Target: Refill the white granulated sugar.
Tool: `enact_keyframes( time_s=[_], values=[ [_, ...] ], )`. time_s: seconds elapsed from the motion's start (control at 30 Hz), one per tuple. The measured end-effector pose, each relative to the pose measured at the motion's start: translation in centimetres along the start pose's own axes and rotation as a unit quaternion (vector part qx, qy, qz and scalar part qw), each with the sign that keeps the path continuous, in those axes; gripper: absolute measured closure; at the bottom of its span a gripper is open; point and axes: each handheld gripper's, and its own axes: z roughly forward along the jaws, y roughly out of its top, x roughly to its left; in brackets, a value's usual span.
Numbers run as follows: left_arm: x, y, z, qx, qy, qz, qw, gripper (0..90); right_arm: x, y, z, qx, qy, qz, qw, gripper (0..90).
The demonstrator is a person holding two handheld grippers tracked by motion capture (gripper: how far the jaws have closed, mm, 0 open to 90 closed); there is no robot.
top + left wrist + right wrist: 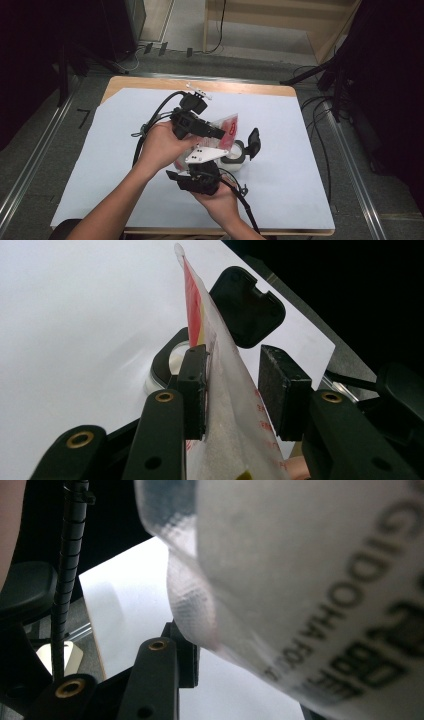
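High view, centre of the frame: both hands hold a translucent packet above a white container with its black lid flipped open, on the white-covered worktop. Left hand-held gripper has jaws spread around the upright packet edge. Right hand-held gripper sits under the packet; its grip cannot be told.
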Motion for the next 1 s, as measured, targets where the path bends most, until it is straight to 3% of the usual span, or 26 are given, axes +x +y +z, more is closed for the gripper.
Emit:
enact_keyframes(
  time_s=[0.73, 1.0],
  values=[
    [0.11, 0.00, -0.27, -0.005, -0.004, 0.002, 1.0000, 65.3, 0.09, 0.20, -0.09, 0.001, 0.002, -0.007, 1.0000, 64.0],
    [0.60, 0.05, -0.36, -0.006, -0.010, -0.010, 0.9999, 65.6, 0.16, 0.43, -0.15, 0.006, -0.001, -0.008, 0.9999, 64.0]
  ],
)
